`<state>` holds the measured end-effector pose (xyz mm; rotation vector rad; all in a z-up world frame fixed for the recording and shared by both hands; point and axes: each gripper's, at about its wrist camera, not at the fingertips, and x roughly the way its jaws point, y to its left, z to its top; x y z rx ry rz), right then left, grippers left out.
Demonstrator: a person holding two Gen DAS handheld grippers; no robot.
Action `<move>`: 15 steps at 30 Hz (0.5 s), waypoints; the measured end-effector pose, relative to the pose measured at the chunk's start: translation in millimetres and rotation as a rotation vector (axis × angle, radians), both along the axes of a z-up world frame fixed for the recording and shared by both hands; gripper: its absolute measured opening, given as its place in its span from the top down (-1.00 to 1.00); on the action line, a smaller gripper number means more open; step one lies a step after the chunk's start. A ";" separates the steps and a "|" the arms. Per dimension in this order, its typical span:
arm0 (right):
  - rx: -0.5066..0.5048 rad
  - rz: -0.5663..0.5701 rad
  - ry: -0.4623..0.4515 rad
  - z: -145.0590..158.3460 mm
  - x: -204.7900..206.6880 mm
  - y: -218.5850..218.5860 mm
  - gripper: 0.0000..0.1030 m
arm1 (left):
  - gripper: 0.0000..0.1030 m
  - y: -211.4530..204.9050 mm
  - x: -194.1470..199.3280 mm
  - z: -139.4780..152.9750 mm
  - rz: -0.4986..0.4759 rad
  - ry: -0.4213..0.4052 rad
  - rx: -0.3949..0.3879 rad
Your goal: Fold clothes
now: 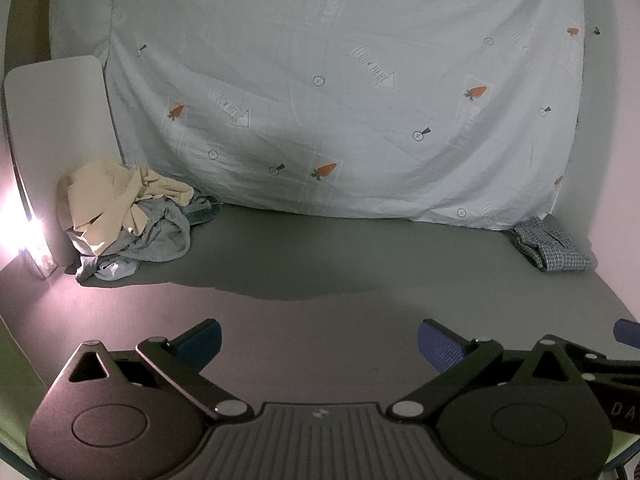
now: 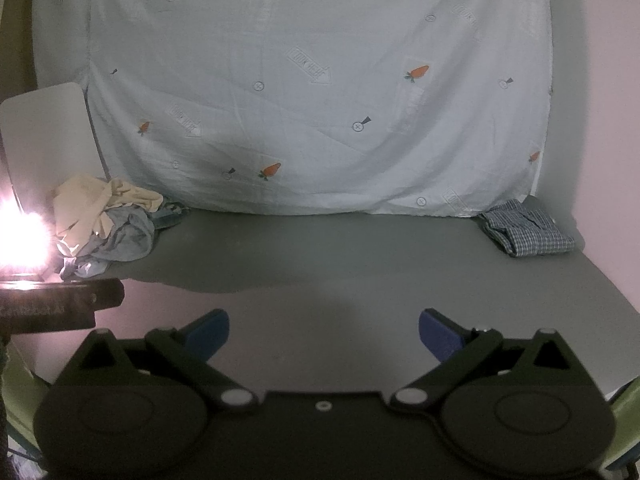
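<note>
**A:** ok so where are we with the folding? Both grippers look idle to me. Left gripper [image 1: 319, 344] has its jaws spread wide with nothing between them, right gripper [image 2: 324, 336] same deal, wide and empty, both just hanging over bare table [image 1: 320, 280] near the front edge.

**B:** yeah nothing's in hand. From the left wrist view you can see the right gripper's body poking in at the lower right, so they're close beside each other, basically side by side.

**A:** progress though? I count one done. The checked shirt [image 2: 528, 228] at the back right looks folded into a small bundle, parked near the wall.

**B:** agreed, roughly folded anyway. Everything else is still the pile [image 1: 128, 220] at the back left: a cream piece on top, grey-blue stuff under it, something denim-ish at the back. Can't tell how many items are in there. So my guess is early on, most of it left.

**A:** room to work?

**B:** plenty. The whole middle of the table is open between pile and shirt. Watch the edges: the sheet [image 1: 320, 80] hangs down to the table's back edge, the pile is touching it, and there's a white board [image 1: 56, 112] plus a bright lamp [image 2: 20, 232] crowding the left corner. Right side runs up against the wall.
</note>
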<state>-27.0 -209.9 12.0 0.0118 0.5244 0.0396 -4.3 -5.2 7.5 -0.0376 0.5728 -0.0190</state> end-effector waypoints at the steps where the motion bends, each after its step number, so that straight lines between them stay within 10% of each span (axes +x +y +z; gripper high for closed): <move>1: -0.001 0.001 0.001 0.6 1.0 0.2 -0.99 | -1.00 -0.1 0.4 0.2 0.000 0.000 0.000; 15: 0.001 -0.006 -0.002 -0.7 0.4 2.3 -0.99 | -1.00 0.8 1.2 -0.4 -0.008 0.000 0.003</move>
